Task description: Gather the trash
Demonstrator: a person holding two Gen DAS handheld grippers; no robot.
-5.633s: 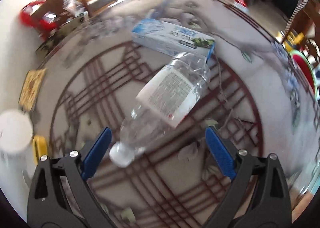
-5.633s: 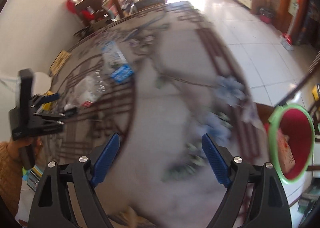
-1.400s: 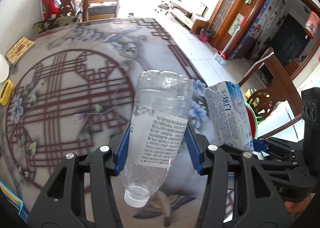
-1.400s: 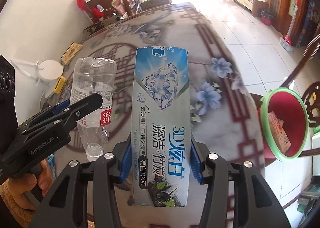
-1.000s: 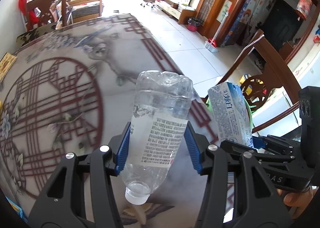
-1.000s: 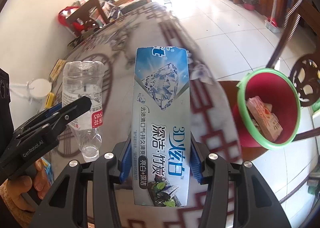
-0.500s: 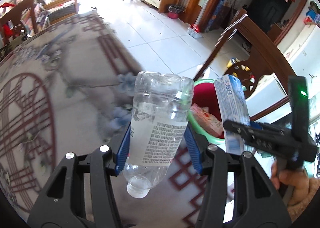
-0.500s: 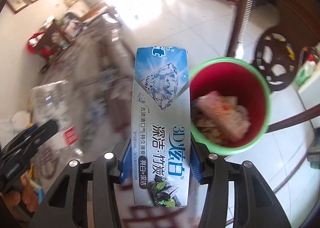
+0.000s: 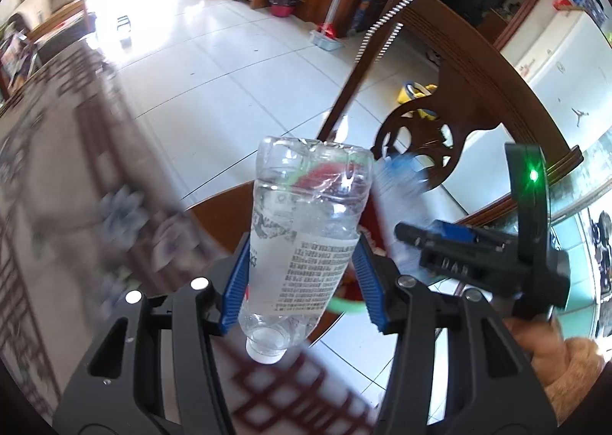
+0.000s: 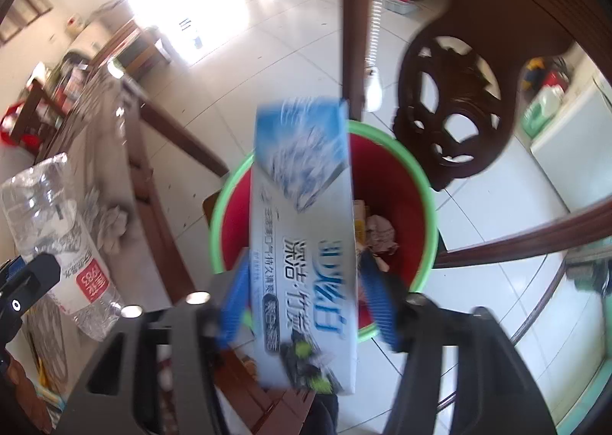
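My left gripper (image 9: 302,263) is shut on a clear plastic bottle (image 9: 310,213), held cap down near the table edge; the bottle (image 10: 49,213) also shows at the left of the right wrist view. My right gripper (image 10: 306,282) hangs over a red bin with a green rim (image 10: 430,213), and its jaws are opening. A blue and white toothpaste box (image 10: 306,205) is between them, blurred and tilted over the bin's mouth. The right pad stands just clear of the box. Crumpled trash (image 10: 378,232) lies inside the bin.
A dark carved wooden chair (image 10: 451,98) stands right behind the bin. The patterned table (image 9: 57,167) lies to the left, with its edge beside the bin. White tiled floor (image 9: 229,64) spreads beyond. A person's hand (image 9: 535,343) holds the right gripper.
Both grippers have swung from over the table to the bin beside it. The right jaws have spread and the toothpaste box has tilted and slipped between them. The left grip on the bottle is unchanged.
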